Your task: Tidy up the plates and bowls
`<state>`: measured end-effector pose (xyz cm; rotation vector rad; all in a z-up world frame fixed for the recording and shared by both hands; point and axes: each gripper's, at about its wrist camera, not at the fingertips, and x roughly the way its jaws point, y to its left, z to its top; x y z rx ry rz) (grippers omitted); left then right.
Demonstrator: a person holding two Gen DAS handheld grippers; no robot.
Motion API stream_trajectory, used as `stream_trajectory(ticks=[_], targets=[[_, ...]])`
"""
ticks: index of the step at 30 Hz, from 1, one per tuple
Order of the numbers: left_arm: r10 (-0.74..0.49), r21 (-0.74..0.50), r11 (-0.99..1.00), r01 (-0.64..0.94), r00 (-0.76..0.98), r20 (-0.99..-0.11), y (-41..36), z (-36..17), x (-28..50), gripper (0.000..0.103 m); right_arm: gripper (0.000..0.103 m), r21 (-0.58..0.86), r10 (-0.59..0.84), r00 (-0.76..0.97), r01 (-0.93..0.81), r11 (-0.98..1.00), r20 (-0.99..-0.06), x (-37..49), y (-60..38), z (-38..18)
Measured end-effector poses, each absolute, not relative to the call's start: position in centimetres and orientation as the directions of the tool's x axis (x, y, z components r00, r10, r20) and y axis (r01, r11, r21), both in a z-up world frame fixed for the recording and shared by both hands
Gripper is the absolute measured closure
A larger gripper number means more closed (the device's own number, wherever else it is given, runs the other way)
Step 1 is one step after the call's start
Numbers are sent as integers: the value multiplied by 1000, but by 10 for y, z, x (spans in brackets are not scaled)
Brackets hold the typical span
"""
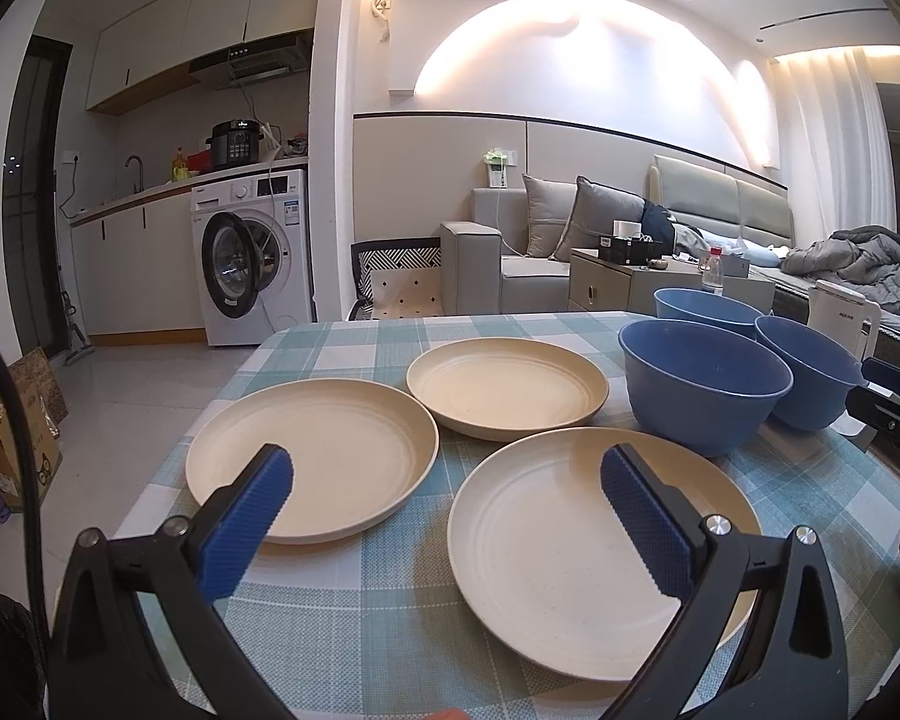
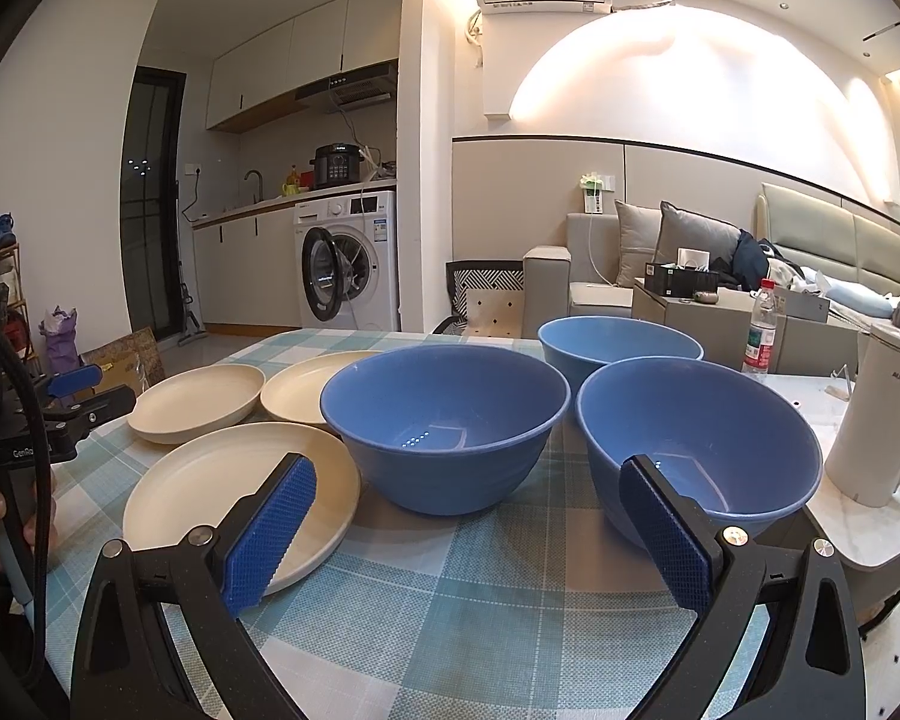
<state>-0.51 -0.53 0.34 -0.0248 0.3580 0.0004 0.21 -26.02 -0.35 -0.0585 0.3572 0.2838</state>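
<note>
- Your left gripper [image 1: 447, 489] hovers spread wide over two round cream plates [image 1: 312, 459], ridged blue pads [image 1: 642, 516] empty.
- Your right gripper [image 2: 468, 516] gapes too, empty, near smooth blue bowls [image 2: 444, 420] on checked cloth [image 2: 480, 600].

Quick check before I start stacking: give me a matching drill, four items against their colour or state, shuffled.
Column one:
1. near plate
2. near bowl
3. kettle
4. left gripper

Column two:
A. blue, empty
B. open, holding nothing
C. cream, lying flat on the checked tablecloth
D. white, standing beside the bowls

Pairs: 1-C, 2-A, 3-D, 4-B
</note>
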Motion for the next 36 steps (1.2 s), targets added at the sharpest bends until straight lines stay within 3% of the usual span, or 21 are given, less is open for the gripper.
stream_trajectory(ticks=[36], targets=[[-3, -34, 999, -10, 935, -356, -1, 3, -2, 0, 0, -4, 255, 900, -274, 962, -354, 3, -266, -4]])
